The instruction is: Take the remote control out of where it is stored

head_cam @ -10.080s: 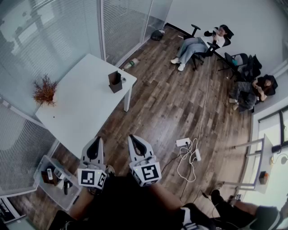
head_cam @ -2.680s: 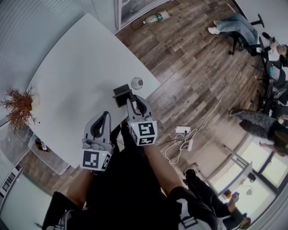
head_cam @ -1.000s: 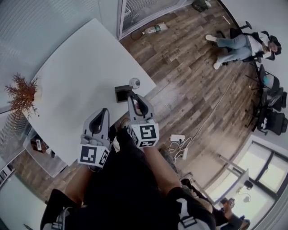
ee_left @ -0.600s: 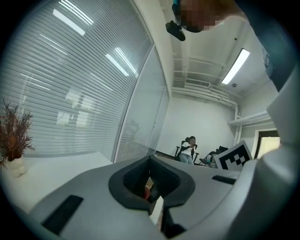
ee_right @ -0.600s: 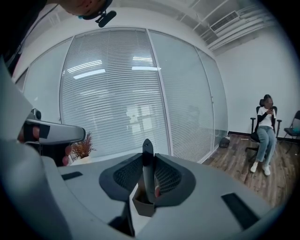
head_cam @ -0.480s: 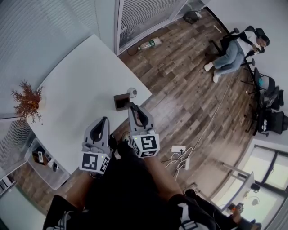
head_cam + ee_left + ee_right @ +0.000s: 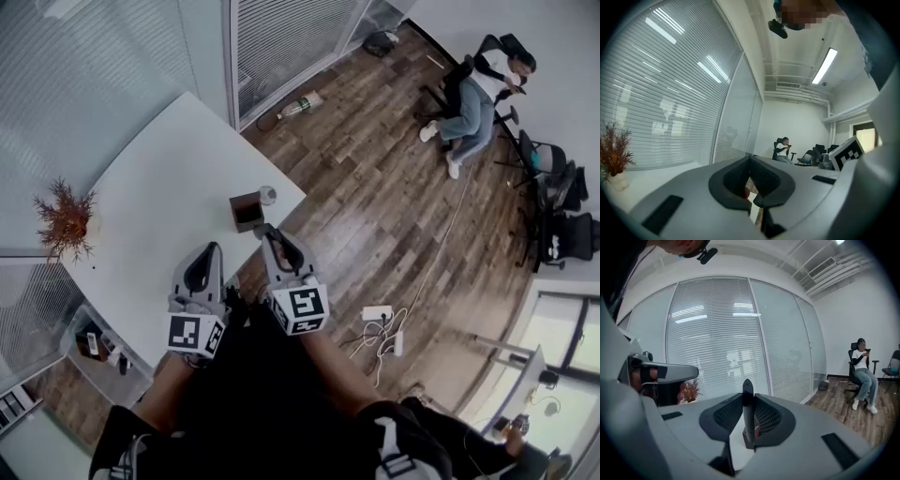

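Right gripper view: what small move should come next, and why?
Probably raise the right gripper straight up: it is shut on the slim dark remote control, whose lower end seems barely above the brown holder on the table.

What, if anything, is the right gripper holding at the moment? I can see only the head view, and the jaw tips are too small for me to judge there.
Observer: In the right gripper view, the right gripper is shut on a slim black remote control, which stands upright between its jaws.
Operator: Thank you. And is the left gripper carrying anything?
Observer: No. In the left gripper view, the left gripper is shut, with nothing between its jaws.
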The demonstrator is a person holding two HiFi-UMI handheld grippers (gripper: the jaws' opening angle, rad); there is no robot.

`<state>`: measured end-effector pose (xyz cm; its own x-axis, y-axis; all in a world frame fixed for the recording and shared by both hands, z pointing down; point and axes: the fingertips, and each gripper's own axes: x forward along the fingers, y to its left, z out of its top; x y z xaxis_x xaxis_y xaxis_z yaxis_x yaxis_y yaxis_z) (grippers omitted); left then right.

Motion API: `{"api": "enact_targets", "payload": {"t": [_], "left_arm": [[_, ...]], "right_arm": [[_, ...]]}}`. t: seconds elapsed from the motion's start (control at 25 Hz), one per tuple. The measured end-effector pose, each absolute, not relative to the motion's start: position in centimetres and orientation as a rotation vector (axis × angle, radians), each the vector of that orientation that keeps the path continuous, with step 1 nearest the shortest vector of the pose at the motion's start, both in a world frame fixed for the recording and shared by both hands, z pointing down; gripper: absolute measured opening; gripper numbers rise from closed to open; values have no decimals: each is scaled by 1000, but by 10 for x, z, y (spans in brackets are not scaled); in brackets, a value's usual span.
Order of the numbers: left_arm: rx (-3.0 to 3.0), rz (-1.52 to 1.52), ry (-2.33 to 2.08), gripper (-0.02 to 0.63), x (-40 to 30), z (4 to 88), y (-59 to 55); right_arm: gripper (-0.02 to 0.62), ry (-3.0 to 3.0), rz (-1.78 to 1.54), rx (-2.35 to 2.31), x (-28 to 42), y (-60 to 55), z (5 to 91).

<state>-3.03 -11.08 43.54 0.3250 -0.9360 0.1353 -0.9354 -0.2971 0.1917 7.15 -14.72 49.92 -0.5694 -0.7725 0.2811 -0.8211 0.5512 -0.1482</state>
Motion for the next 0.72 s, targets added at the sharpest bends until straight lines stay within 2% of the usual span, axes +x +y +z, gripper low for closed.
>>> {"api": "enact_targets", "payload": {"t": [0.72], "left_arm": [[2330,21,-1775,8,-3,427,-69]], "right_arm": [[79,-2697,387,1347,105,-94,471]]}}
